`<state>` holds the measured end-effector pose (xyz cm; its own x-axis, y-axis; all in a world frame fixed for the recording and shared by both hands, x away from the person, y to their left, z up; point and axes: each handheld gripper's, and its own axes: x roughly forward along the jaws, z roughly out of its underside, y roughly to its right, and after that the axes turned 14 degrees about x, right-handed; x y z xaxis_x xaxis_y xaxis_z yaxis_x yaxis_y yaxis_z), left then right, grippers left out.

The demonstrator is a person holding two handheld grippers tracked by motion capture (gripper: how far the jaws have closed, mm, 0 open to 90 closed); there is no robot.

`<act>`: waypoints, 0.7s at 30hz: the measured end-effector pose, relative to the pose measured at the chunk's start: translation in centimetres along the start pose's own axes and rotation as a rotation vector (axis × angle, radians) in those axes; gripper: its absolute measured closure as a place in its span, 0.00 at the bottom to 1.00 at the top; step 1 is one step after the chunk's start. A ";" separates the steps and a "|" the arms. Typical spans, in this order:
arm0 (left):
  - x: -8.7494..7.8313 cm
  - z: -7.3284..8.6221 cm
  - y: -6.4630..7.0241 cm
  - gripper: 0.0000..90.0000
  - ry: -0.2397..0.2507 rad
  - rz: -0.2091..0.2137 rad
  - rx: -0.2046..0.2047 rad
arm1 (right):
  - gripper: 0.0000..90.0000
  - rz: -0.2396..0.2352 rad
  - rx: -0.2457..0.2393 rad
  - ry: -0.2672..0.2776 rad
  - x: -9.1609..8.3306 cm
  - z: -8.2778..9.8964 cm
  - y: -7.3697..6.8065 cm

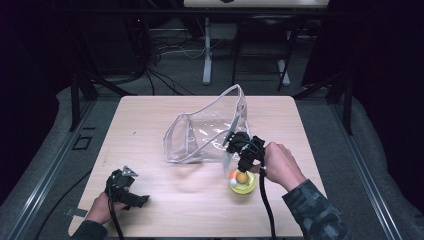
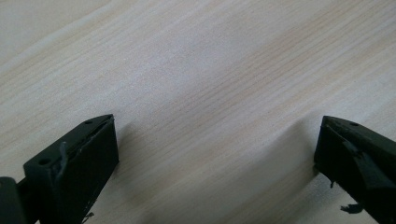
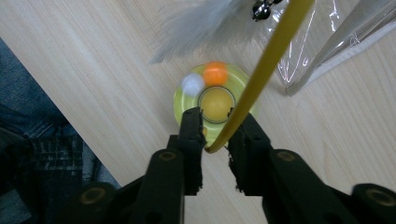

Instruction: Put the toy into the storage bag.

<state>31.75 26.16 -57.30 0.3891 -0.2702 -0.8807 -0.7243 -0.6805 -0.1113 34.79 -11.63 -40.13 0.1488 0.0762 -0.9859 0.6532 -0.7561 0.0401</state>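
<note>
A yellow-green toy base (image 1: 243, 186) (image 3: 183, 101) stands on the table (image 1: 165, 210) at the right front. It carries an orange ball (image 3: 215, 73), a white ball (image 3: 192, 84) and a yellow ball (image 3: 215, 103). A thin yellow wand (image 3: 271, 60) rises from it, with a grey feather (image 3: 201, 23) and a small bell (image 3: 261, 5) at its far end. My right gripper (image 1: 243, 165) (image 3: 215, 116) points down over the base, its jaws closed on the wand's lower end. Open wide, my left gripper (image 1: 131, 192) (image 2: 217, 140) rests low at the front left over bare wood.
A clear plastic bag (image 1: 205, 132) (image 3: 336, 42) with a white-edged mouth stands open behind the toy, its mouth facing left. Dark floor, cables and stand legs lie beyond the table's far edge.
</note>
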 end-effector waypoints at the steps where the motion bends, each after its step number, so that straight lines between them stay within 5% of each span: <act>1: 0.0 0.0 0.0 0.00 0.000 0.000 0.000 | 0.87 0.005 0.000 -0.004 0.0 -0.1 0.0; 21: 0.0 0.0 0.0 0.00 0.003 0.000 0.002 | 0.97 0.010 -0.003 -0.022 -0.9 -0.9 0.5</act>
<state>31.74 26.17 -57.31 0.3908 -0.2721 -0.8793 -0.7252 -0.6794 -0.1121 35.60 -11.48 -39.13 0.1390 0.0544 -0.9888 0.6543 -0.7545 0.0505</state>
